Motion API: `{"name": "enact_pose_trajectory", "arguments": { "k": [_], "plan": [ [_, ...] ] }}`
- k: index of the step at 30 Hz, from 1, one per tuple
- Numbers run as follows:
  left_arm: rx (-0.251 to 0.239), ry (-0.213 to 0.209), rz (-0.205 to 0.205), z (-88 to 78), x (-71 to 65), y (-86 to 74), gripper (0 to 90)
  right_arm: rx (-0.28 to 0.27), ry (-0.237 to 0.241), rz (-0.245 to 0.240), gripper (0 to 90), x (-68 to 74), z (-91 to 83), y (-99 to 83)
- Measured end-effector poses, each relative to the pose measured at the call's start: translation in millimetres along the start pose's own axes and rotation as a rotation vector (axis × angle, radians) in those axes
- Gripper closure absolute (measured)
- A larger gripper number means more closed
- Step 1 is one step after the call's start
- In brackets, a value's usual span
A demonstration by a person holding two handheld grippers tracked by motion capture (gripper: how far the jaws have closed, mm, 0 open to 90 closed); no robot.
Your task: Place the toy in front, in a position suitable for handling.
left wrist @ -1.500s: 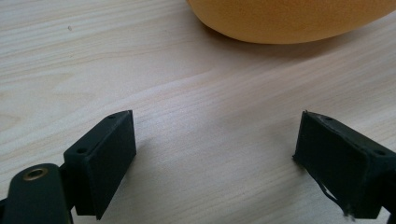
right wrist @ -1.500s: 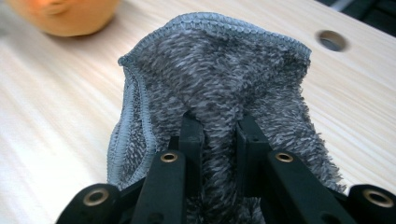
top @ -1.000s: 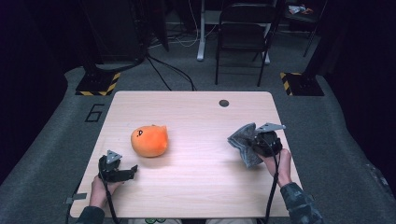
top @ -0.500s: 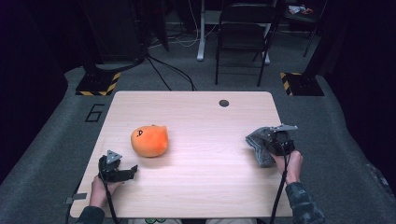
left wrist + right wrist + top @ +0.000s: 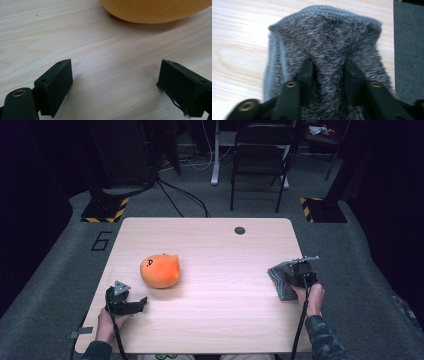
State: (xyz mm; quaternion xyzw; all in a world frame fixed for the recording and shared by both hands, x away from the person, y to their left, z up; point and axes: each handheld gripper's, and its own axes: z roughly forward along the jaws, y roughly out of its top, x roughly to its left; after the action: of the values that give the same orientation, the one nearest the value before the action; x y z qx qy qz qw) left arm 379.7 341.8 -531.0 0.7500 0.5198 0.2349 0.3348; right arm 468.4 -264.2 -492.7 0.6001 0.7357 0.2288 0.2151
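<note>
Grey knitted cloth [image 5: 281, 279] is bunched at the right edge of the wooden table [image 5: 220, 250], and your right gripper [image 5: 295, 276] sits right on top of it. Along the right gripper view, a fold of that knit [image 5: 328, 72] stands up between the two black jaws, which have just been opening: the pads look slackened off the fold, with wool on both sides of them. The cloth lies on the tabletop with dark carpet just past the edge.

Over on the near left, your left gripper [image 5: 131, 304] rests low on the wood with its jaws spread wide and nothing between them, just bare grain showing in the gap [image 5: 115, 82]. The orange plush toy [image 5: 160, 270] sits just beyond it, its rounded underside [image 5: 155, 11] filling the far edge of the left gripper view, near but apart from the jaws.
</note>
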Motion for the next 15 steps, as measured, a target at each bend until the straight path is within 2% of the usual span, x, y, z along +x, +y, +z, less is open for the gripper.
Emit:
{"name": "enact_pose_trajectory", "arguments": {
  "k": [1, 3, 4, 5, 6, 7, 8, 9, 10, 12, 14, 15],
  "plan": [
    [0.001, -0.001, 0.003, -0.1, 0.4, 0.1, 11.9, 0.020, 0.003, 0.015, 42.7, 0.7, 1.4, -0.4],
    [0.010, -0.006, 0.006, -0.7, 0.9, 0.4, 11.9, 0.021, -0.003, 0.005, 28.4, 0.9, 0.5, 0.3],
    [0.009, -0.007, 0.008, -0.7, 1.2, 0.3, 11.9, 0.021, -0.003, 0.005, 28.4, 0.9, 0.5, 0.3],
    [0.009, -0.009, 0.010, -0.8, 1.7, 0.3, 11.9, 0.004, -0.015, -0.012, 21.3, 1.7, -4.1, 1.6],
    [0.009, -0.009, 0.010, -0.8, 1.7, 0.3, 11.9, 0.004, -0.015, -0.012, 21.3, 1.7, -4.1, 1.6],
    [0.011, -0.010, 0.012, -0.9, 2.2, 0.4, 11.9, -0.008, -0.003, -0.022, 15.4, 3.8, -10.4, 3.6],
    [0.011, -0.010, 0.012, -0.9, 2.2, 0.4, 11.9, -0.008, -0.003, -0.022, 15.4, 3.8, -10.4, 3.6],
    [0.006, -0.012, 0.012, -0.6, 2.9, 0.3, 11.9, -0.037, 0.009, -0.061, 14.8, 7.9, -18.0, 5.4],
    [0.005, -0.009, 0.011, -0.6, 3.4, 0.2, 11.8, -0.047, 0.019, -0.073, 14.4, 11.0, -22.0, 6.5],
    [0.024, -0.013, 0.008, -1.9, 5.1, 0.9, 11.8, -0.058, 0.066, -0.091, 13.7, 18.8, -30.8, 9.0],
    [0.026, -0.008, 0.010, -2.1, 5.5, 1.0, 11.9, -0.071, 0.081, -0.103, 13.5, 23.1, -34.7, 10.3],
    [0.014, -0.001, 0.007, -1.2, 5.8, 0.7, 11.9, -0.084, 0.140, -0.127, 13.3, 33.2, -40.9, 12.6]
  ]
}}
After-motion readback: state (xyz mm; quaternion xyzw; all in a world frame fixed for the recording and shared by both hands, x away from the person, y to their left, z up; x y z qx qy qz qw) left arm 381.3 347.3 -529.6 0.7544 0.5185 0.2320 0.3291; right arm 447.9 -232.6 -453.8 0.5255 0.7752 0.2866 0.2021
